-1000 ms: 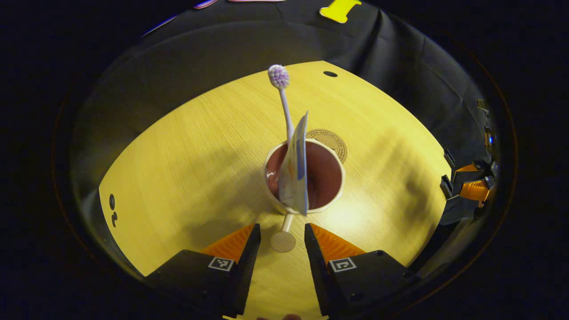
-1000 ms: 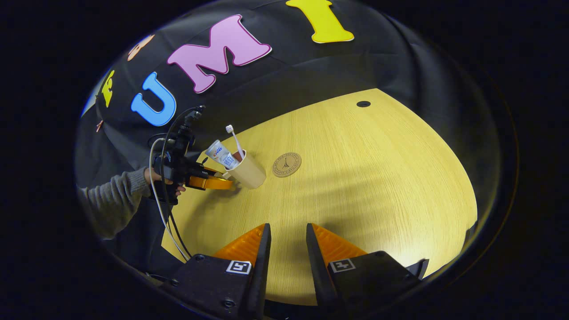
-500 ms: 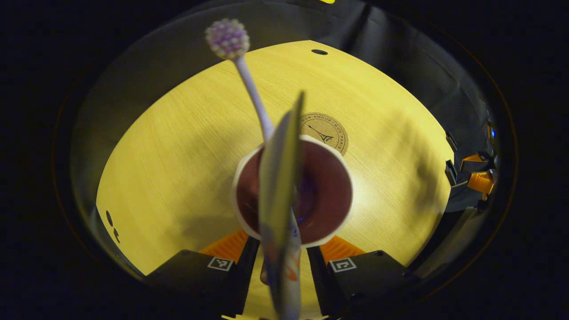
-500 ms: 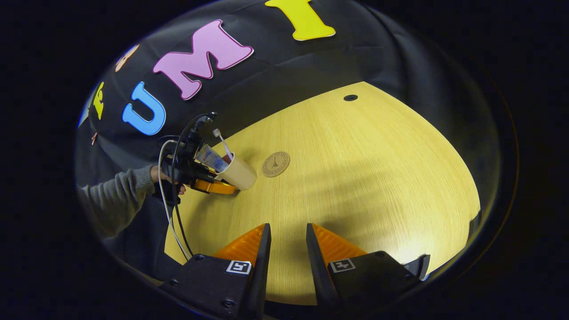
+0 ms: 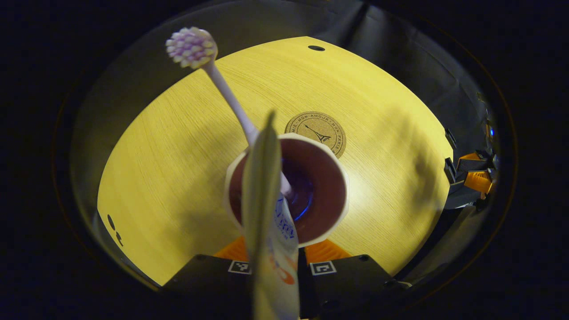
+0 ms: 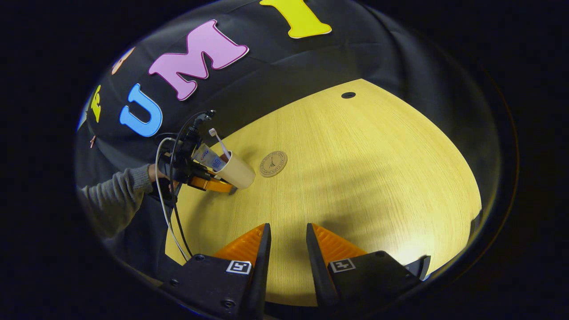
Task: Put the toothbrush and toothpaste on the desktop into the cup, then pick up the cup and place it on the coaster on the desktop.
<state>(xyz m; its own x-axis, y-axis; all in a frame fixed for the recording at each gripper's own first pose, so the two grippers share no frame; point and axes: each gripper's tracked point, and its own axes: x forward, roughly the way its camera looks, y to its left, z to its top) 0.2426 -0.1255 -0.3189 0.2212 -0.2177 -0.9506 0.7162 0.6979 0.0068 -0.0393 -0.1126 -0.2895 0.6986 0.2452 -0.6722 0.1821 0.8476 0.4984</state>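
Cup (image 5: 311,195) with brush (image 5: 192,46) and paste (image 5: 266,213) inside sits just short of the coaster (image 5: 316,131), tipped back. Left gripper (image 5: 284,262) appears closed on its handle, ready to carry it over. Right gripper (image 6: 284,249), part open and empty, waits well off.

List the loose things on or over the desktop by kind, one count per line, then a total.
Toothbrush: 1
Toothpaste tube: 1
Cup: 1
Coaster: 1
Total: 4
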